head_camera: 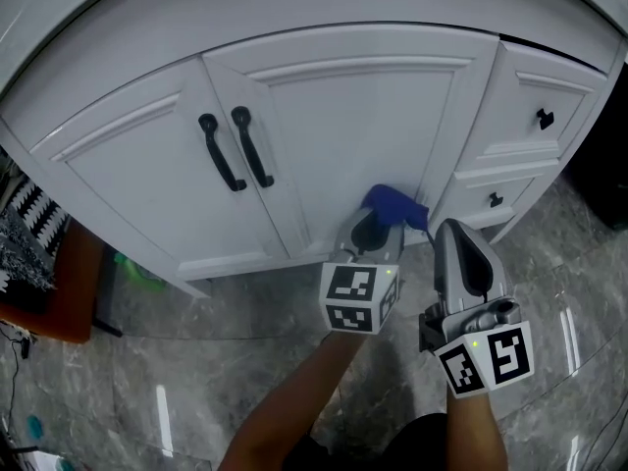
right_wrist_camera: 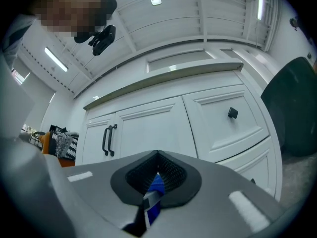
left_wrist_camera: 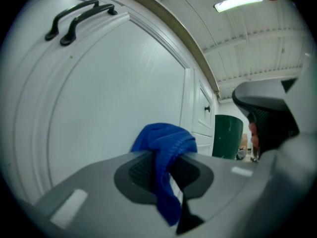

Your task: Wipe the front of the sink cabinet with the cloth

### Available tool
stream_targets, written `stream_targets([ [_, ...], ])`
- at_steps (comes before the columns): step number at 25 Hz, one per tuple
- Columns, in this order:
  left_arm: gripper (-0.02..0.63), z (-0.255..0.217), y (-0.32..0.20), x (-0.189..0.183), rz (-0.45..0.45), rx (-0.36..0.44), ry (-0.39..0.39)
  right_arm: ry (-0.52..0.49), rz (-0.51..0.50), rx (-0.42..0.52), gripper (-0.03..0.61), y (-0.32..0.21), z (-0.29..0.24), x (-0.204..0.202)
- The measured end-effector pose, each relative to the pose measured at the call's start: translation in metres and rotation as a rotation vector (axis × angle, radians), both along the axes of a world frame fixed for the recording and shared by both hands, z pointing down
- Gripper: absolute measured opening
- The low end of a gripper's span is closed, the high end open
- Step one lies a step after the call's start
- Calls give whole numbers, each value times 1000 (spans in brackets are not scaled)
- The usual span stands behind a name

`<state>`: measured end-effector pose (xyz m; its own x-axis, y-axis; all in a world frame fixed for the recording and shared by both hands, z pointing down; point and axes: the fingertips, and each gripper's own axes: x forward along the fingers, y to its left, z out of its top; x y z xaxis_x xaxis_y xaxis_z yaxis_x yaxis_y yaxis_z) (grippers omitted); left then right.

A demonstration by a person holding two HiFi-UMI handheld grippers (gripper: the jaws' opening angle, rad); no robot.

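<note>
Two grippers are up at the cabinet, but only one is doing the work. The jaws of my left gripper [left_wrist_camera: 166, 158] are pinching the blue cloth [left_wrist_camera: 166, 138]. It bulges out past the tips in a wad, and a tail hangs back down between the pads. That wad sits against the lower right corner of the right-hand door [head_camera: 363, 116], low on the sink cabinet and close to the stile that divides the door from the drawers [head_camera: 535, 116].

From there nearly all the unwiped panel lies up and to my left, toward the pair of black handles [head_camera: 237, 150], so I judge the stroke should run that way.

My right gripper [head_camera: 453, 232] hangs just beside the left one, on the drawer side, a little back from the cabinet face. Its jaws are pressed together at the tips. A sliver of blue shows low in the slit between them, and I cannot say what it is.

The doors are white and framed, with raised mouldings that will catch the cloth. Below is a grey marbled floor [head_camera: 245, 361], and a dark green bin [left_wrist_camera: 228, 135] stands off to the right.
</note>
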<state>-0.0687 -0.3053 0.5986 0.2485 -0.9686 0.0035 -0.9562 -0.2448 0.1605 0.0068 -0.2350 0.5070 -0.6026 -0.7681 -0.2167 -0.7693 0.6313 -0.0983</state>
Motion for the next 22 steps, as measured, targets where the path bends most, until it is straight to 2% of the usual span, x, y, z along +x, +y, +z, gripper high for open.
stream_targets([
  [9, 66, 3, 27, -61, -101, -29, -11, -11, -59, 4, 0, 9, -1, -32],
  [12, 66, 2, 32, -73, -114, -34, -44, -16, -76, 4, 0, 12, -1, -42],
  [22, 66, -2, 52, -109, -191, -40, -73, -7, -118, 9, 0, 19, 1, -66],
])
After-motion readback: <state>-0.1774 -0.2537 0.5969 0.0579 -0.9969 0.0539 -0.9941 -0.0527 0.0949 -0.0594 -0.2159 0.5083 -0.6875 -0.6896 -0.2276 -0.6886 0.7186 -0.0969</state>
